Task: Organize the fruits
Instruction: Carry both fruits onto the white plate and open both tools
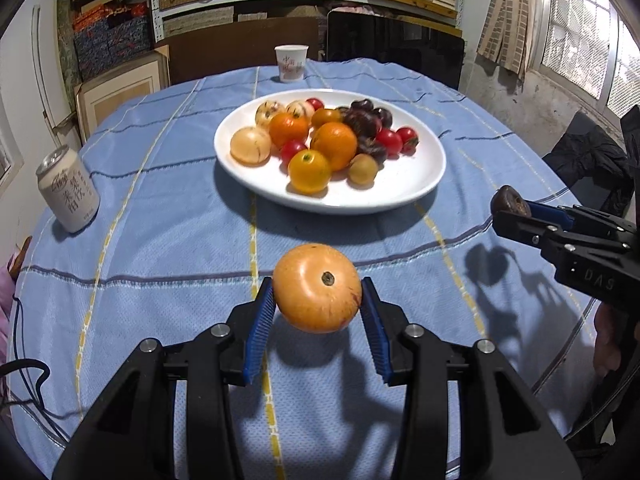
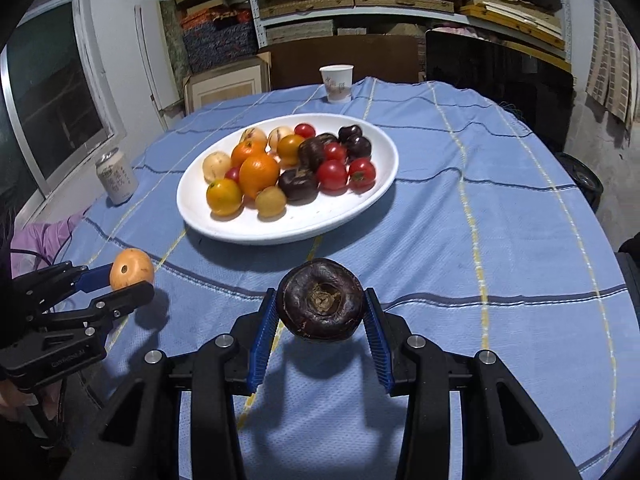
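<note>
My left gripper is shut on a pale orange fruit and holds it above the blue cloth, short of the white plate; the fruit also shows in the right wrist view. My right gripper is shut on a dark brown fruit, held above the cloth in front of the plate; it shows at the right in the left wrist view. The plate holds several orange, yellow, red and dark fruits.
A drink can stands at the table's left edge. A paper cup stands behind the plate. A blue striped cloth covers the round table. Shelves and boxes lie beyond; a cable hangs at the left.
</note>
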Available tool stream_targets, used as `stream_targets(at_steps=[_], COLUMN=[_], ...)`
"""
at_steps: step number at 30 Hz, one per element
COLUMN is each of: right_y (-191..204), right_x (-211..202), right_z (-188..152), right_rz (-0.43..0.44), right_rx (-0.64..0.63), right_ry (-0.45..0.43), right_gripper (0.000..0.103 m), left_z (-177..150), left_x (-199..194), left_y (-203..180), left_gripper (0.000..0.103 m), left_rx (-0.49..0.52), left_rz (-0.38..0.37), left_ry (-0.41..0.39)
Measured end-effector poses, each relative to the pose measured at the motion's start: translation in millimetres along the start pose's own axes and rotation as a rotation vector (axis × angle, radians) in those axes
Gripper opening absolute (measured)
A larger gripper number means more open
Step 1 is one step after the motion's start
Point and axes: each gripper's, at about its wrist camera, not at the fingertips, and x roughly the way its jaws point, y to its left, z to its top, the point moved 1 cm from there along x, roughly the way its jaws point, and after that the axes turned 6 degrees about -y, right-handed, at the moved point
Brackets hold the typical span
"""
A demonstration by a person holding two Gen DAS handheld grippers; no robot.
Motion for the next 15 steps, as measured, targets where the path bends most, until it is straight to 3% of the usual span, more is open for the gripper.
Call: stream_targets(at_steps=[15], right_y=[-8], right_x=[0], right_z=[60], right_rz=[0.022], right_rx=[-0.025], right_ry=[-0.074], right_gripper=[0.043], left_z=[82], left_x=[0], left_y=[11], left_gripper=[0.042], left_rx=[0.012], left_rz=[0.008], left_ry=[-0.090])
